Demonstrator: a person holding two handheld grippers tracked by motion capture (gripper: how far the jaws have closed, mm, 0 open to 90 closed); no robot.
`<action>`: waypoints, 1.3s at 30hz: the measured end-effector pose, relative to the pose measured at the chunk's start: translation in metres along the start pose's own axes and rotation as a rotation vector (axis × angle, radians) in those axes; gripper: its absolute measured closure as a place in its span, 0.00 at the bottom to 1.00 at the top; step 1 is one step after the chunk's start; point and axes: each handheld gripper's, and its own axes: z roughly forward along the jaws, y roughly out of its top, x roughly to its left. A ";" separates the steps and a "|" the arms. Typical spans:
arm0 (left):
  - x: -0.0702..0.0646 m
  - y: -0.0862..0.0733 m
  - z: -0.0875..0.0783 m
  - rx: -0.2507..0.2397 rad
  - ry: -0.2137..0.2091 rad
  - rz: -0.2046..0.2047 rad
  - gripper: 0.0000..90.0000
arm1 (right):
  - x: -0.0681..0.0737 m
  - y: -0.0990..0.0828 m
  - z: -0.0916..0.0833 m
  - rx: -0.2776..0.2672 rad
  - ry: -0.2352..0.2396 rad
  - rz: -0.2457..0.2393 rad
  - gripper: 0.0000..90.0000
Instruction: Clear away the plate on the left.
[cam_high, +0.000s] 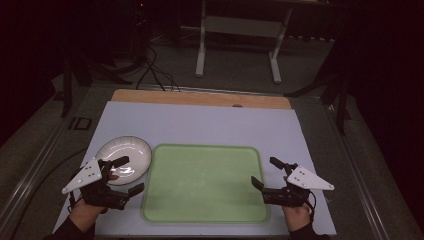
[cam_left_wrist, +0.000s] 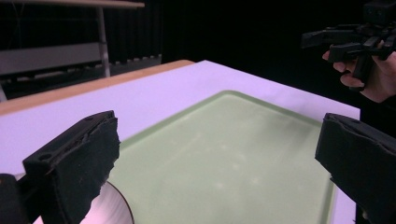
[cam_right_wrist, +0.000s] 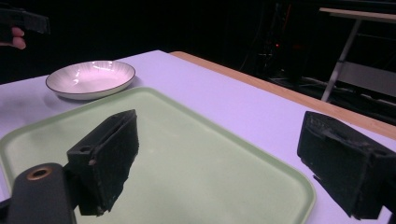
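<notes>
Left hand-held gripper (cam_high: 126, 174) jaws wide over ribbed white plate (cam_high: 125, 154), right hand-held gripper (cam_high: 264, 173) wide and empty, smooth rounded green tray (cam_high: 205, 184) between, pale matte desk (cam_high: 200, 125), dark room beyond

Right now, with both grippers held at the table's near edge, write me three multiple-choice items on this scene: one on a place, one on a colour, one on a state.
1. Where does the white plate lie?
A. On the tray
B. On the mat, beside the tray's left edge
C. At the tray's right

2. What colour is the tray?
A. Pale green
B. Red
C. Black

3. How does the right gripper stand?
A. Shut on the plate
B. Shut on nothing
C. Open, holding nothing

Key: 1 B, the high view shows the plate off the tray, by the left gripper. 2 A, the tray is pale green in all views. 3 C, the right gripper view shows its jaws wide apart with nothing between them.
</notes>
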 end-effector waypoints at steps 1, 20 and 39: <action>0.000 0.000 0.000 0.006 0.001 -0.003 0.00 | 0.000 0.000 0.000 0.002 -0.005 -0.003 0.14; -0.028 0.029 0.014 0.133 -0.131 0.058 0.00 | 0.008 0.002 0.002 0.006 0.020 -0.020 0.14; -0.025 0.081 0.016 0.124 -0.159 0.102 0.01 | 0.016 0.006 0.005 -0.019 0.057 -0.057 0.14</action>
